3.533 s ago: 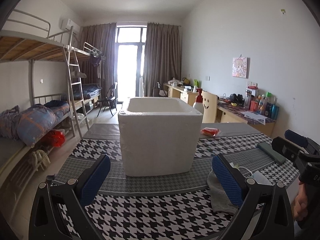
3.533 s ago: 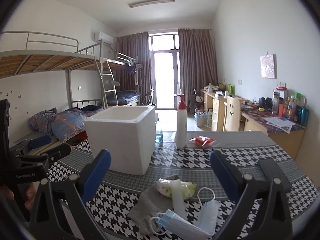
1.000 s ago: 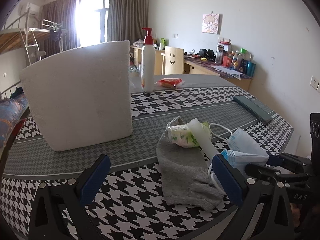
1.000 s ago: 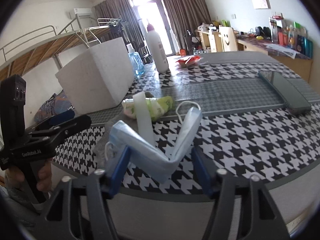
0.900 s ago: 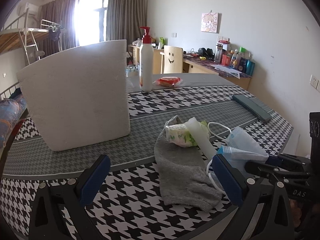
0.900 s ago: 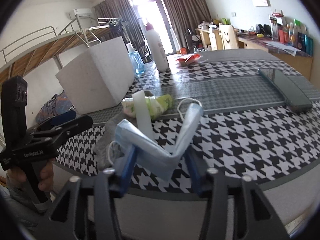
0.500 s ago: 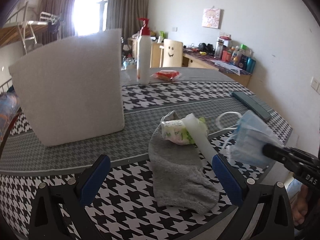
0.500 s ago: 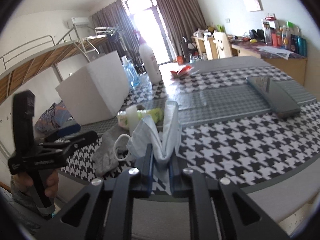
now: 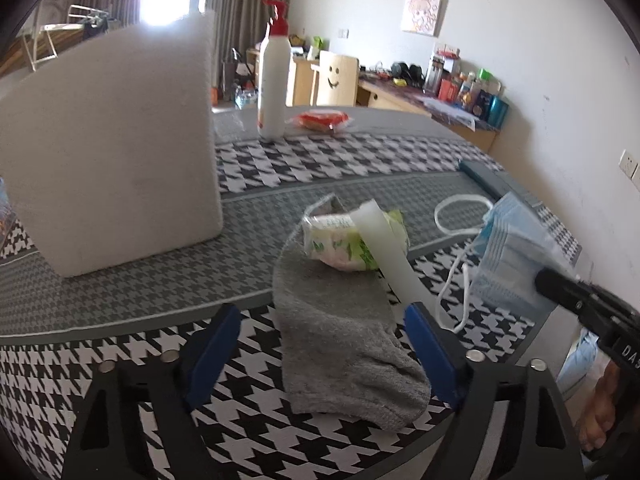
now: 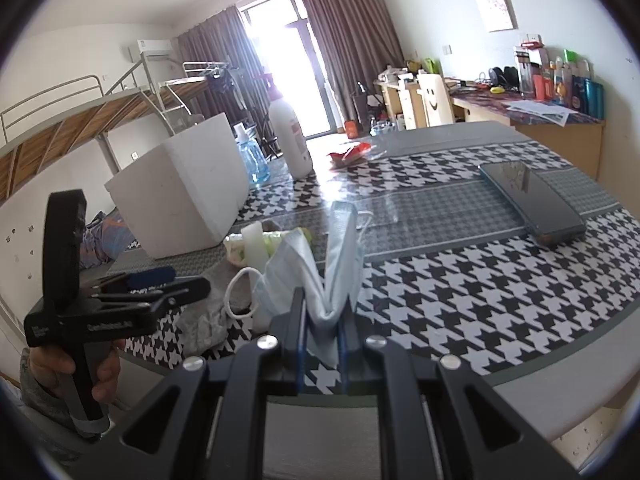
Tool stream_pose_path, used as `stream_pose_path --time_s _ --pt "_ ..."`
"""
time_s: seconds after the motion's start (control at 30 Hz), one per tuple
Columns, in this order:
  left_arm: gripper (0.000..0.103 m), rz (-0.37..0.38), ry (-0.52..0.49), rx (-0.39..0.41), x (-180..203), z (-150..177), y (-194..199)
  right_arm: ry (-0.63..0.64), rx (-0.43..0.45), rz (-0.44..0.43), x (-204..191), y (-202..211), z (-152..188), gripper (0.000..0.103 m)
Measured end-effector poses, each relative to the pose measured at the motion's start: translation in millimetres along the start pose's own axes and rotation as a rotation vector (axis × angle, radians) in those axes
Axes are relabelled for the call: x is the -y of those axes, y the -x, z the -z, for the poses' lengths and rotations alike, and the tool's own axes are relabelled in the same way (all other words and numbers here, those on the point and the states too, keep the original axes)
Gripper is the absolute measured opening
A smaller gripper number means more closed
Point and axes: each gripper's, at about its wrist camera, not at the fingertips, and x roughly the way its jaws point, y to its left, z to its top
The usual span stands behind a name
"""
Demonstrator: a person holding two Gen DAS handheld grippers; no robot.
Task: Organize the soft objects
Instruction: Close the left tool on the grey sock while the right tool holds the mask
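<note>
A grey sock point(image 9: 340, 336) lies flat near the front edge of the houndstooth table point(image 9: 400, 160). On its far end rest a green-and-white tissue pack point(image 9: 336, 240) and a pale tube point(image 9: 384, 248). My left gripper point(image 9: 320, 352) hovers over the sock's near end. Its jaws are closing, with the sock between the blue pads point(image 9: 212, 348) and untouched by them. My right gripper point(image 10: 322, 312) is shut on a folded blue face mask point(image 10: 312, 268). The face mask point(image 9: 508, 256) hangs above the table, ear loops dangling. A white foam box point(image 9: 112, 160) stands at the left.
A white pump bottle point(image 9: 274, 80) and a red snack packet point(image 9: 320, 118) stand behind the box. A dark flat case point(image 10: 532, 200) lies at the right, a blue bottle point(image 10: 250, 160) beside the foam box point(image 10: 180, 188). A hand point(image 10: 60, 364) holds the left gripper's handle.
The right gripper's jaws went from half open to pinched on the mask and raised it off the table. The left gripper came down closer to the sock and its jaws narrowed.
</note>
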Motion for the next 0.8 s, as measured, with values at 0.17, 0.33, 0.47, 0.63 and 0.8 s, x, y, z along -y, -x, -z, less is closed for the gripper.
stream_pose_path --time_s 0.17,0.33,0.47,0.63,0.8 --pt "0.072 0.015 -0.014 -0.025 4.1 0.0 -2.9 -0.005 0.014 0.002 2.2 2.5 -1.1 0.016" --pt "0.065 -0.006 -0.025 -0.047 8.2 0.3 -8.2 -0.005 0.018 -0.002 4.0 4.1 -0.5 0.016" --pt "0.057 -0.007 -0.025 -0.073 8.7 1.1 -12.8 -0.009 0.017 -0.004 5.2 4.0 0.5 0.016" --pt "0.05 -0.029 -0.046 -0.083 12.9 0.2 -16.1 -0.017 0.017 -0.012 6.9 4.7 1.4 0.016" --pt "0.045 -0.034 -0.047 -0.084 12.2 -1.0 -17.2 -0.023 0.017 -0.025 7.7 4.5 0.8 0.016"
